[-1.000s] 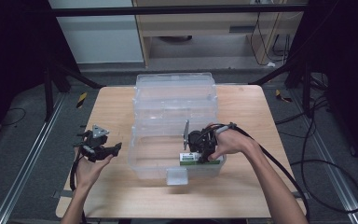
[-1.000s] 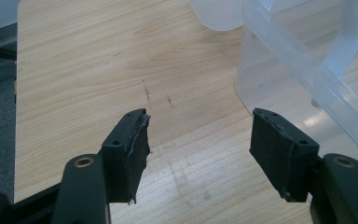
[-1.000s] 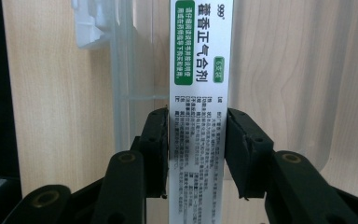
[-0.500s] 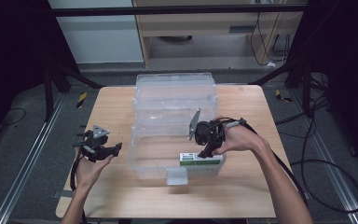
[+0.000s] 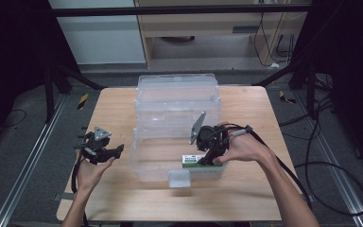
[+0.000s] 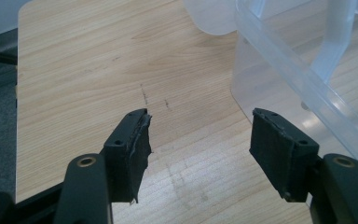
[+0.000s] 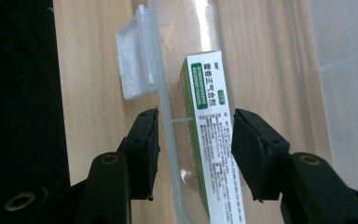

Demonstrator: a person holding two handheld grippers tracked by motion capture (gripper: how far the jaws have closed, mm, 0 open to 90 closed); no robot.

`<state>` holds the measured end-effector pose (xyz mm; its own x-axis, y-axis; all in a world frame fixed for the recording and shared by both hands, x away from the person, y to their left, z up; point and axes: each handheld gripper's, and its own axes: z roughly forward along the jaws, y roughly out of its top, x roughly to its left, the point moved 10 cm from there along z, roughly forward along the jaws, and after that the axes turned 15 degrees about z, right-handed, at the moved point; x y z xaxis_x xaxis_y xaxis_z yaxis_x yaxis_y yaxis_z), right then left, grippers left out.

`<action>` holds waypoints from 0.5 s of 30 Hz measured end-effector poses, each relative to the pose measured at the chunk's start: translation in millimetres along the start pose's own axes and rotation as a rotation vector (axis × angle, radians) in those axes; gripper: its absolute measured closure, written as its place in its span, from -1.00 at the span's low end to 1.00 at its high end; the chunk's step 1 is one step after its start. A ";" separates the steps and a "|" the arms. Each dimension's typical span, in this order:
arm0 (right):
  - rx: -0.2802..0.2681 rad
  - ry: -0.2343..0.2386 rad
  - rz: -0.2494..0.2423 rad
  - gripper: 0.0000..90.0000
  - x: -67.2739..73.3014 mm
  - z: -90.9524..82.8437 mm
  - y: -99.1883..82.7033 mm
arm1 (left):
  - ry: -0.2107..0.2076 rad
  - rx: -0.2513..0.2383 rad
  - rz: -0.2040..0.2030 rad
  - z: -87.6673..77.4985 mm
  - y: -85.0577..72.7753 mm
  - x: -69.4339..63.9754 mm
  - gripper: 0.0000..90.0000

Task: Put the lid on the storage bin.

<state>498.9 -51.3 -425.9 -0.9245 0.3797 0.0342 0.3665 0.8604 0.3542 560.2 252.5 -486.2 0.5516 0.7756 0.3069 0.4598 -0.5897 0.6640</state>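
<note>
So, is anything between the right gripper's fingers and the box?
Yes: the bin's clear wall runs between one finger and the box. The other finger is inside the bin. The right gripper has just been opening its fingers, astride both, pressing neither.

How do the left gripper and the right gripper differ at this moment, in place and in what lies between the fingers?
The left gripper is beside the clear bin, over bare table; the right gripper is at the bin's near wall. Nothing lies between the left fingers; between the right fingers, which have just been opening, stands a green-and-white box, untouched. Both are open, each held in a hand.
</note>
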 end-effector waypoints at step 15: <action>-0.014 0.043 0.011 0.21 18.2 26.8 5.7 | -0.003 -0.005 0.005 -0.9 1.2 -0.9 -0.18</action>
<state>487.0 -30.3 -448.4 -0.9241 0.3741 0.0783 0.3756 0.8513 0.3663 559.7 251.3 -485.1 0.5559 0.7722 0.3077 0.4539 -0.5921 0.6659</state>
